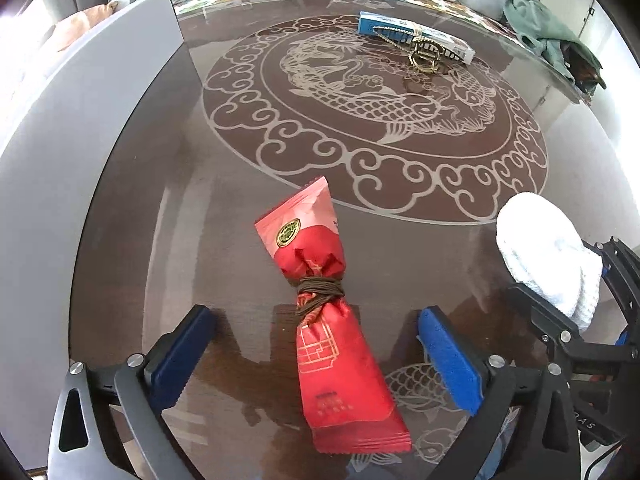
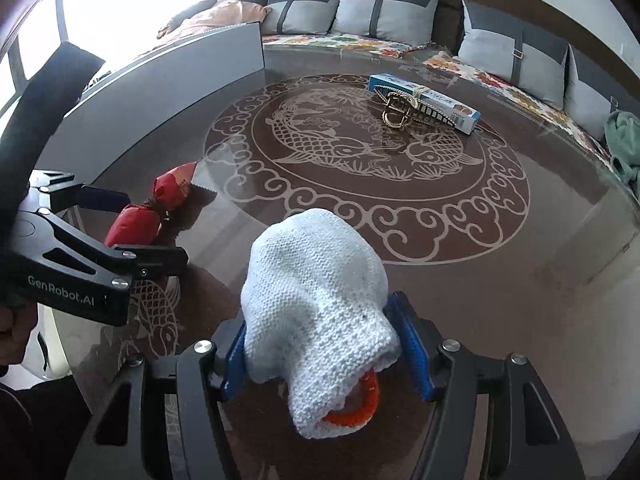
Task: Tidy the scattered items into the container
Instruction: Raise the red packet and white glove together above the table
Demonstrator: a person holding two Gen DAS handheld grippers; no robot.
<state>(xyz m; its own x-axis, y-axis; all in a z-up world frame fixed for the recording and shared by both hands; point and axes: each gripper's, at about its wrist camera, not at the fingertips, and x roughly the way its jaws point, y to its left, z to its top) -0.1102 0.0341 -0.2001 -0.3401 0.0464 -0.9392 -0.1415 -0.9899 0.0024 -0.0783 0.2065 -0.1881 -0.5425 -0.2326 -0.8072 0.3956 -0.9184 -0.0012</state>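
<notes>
A red snack packet (image 1: 320, 320), tied at its waist with brown cord, lies on the glass table between the fingers of my left gripper (image 1: 316, 320). That gripper is open and its blue pads (image 1: 448, 360) stand clear of the packet on both sides. My right gripper (image 2: 320, 320) is shut on a white knitted piece (image 2: 316, 280) with an orange ring (image 2: 360, 404) showing under it. The right wrist view has the left gripper (image 2: 150, 228) over the red packet (image 2: 172, 188). In the left wrist view the white knitted piece (image 1: 544, 248) is at the right edge.
A grey container wall (image 1: 80, 120) (image 2: 180, 64) runs along the table's left side. A blue box (image 1: 416, 34) with a gold hair clip (image 1: 424, 54) on it lies at the far side. A green cloth (image 1: 548, 36) sits at the far right edge. A sofa with cushions (image 2: 384, 8) is behind.
</notes>
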